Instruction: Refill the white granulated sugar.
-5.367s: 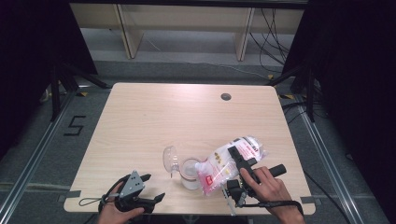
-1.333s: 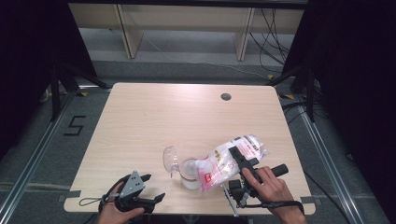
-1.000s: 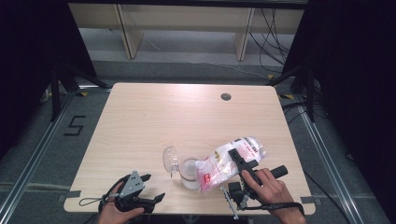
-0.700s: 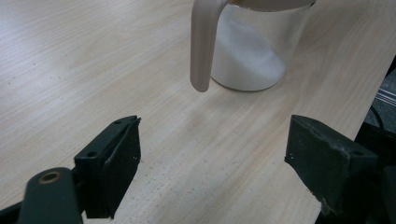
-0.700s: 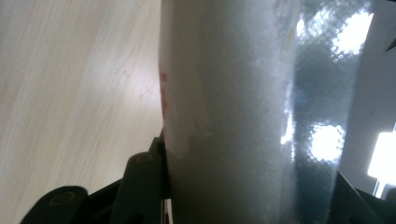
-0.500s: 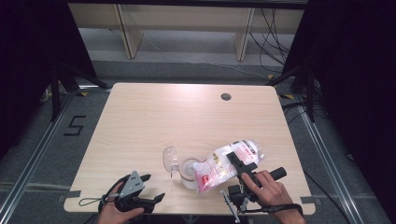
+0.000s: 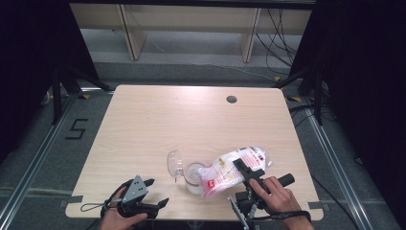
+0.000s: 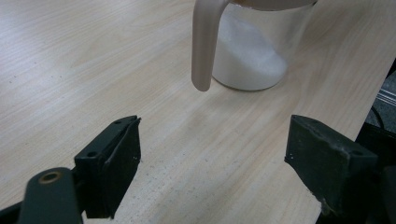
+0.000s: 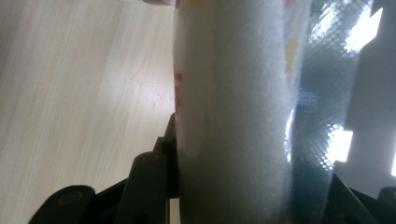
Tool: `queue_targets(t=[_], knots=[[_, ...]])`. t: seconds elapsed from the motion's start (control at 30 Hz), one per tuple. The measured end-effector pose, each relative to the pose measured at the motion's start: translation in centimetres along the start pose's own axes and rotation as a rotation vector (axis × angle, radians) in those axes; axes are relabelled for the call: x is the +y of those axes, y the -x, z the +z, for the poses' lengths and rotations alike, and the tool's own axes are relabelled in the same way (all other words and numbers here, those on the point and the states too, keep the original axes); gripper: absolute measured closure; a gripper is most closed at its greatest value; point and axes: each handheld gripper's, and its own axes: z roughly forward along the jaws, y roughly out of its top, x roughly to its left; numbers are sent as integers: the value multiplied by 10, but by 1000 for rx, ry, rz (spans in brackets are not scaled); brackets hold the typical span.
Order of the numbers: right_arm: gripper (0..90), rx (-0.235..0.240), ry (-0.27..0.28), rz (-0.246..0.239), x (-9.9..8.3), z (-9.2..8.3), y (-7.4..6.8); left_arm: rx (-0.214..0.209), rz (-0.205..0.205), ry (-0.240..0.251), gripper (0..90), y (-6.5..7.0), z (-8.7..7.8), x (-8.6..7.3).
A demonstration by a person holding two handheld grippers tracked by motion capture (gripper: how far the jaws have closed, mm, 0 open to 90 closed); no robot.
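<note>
The right hand-held gripper (image 7: 246,173) is pinching the bag (image 7: 230,170), its jaws just closing, pouring into the jug (image 7: 191,175). Tip slowly. The left hand-held gripper (image 8: 212,161) is resting spread apart.

Clear plastic bag (image 7: 233,168) of white powder, red-printed, lies tilted at lower right of the frame, its low end over an upright clear jug (image 7: 194,175) already holding white powder.
</note>
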Motion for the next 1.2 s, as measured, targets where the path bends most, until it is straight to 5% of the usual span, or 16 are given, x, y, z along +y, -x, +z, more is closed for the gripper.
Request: queue_targets(t=[0.13,0.2,0.3,0.37,0.43,0.57,0.87,0.9,1.0,1.2], knots=[[644,-14,25,-25,-1,0,1,-4,-16,-12,177,1,0,0],[645,13,-7,22,-3,-2,-3,0,-15,-11,177,1,0,0],[646,-26,27,-21,-4,0,-1,4,-15,-14,177,1,-1,0],[647,-5,-4,19,-4,-1,-4,8,-10,-13,177,0,0,0],[648,-17,17,-29,-4,-1,1,7,-11,-13,177,1,0,0],[650,-20,3,10,-3,-2,-2,8,-12,-13,178,1,0,0],[653,-7,3,-23,0,-4,0,1,-15,-10,178,1,0,0],[653,-2,-9,8,0,-4,-3,4,-14,-15,177,1,-1,0],[655,-14,-3,-71,1,-3,1,6,-11,-13,178,1,0,0],[657,-24,-19,-64,1,-4,-1,6,-22,-4,178,2,1,-1]])
